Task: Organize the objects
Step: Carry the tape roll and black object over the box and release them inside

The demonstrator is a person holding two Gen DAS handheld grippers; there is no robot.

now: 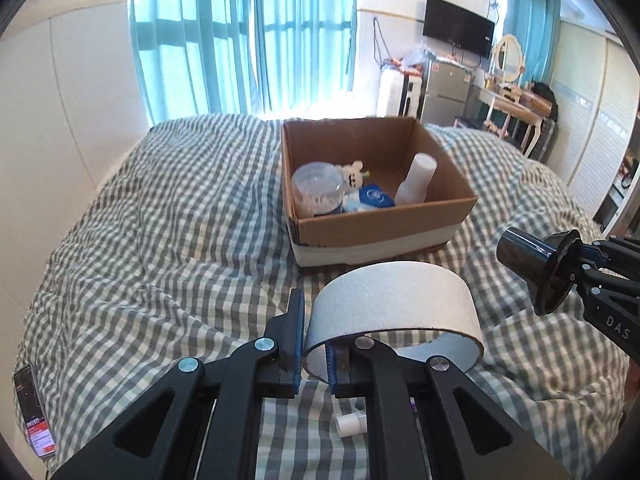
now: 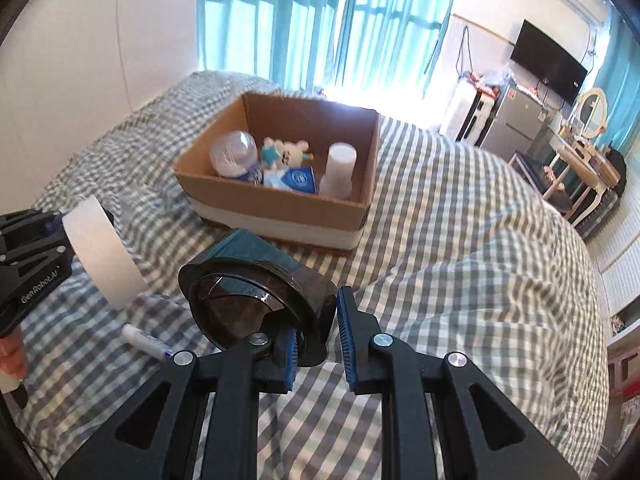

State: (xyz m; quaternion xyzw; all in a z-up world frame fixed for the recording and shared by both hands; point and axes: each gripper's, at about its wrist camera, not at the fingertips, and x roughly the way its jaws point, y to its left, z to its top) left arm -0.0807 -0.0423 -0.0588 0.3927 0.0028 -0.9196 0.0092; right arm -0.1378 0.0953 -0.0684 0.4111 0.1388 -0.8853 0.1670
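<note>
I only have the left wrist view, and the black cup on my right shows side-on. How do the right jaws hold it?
Observer: The right gripper pinches the wall of the black cup at its wide open end, one jaw inside and one outside.
Operator: Is anything lying under my tape roll?
Observer: Yes. A white tube with a purple end lies on the bedspread below the tape roll, which hangs clear of it.

marker [image 2: 146, 345]: tip hidden behind right claw | phone [image 1: 34, 416]: screen text too small to read
</note>
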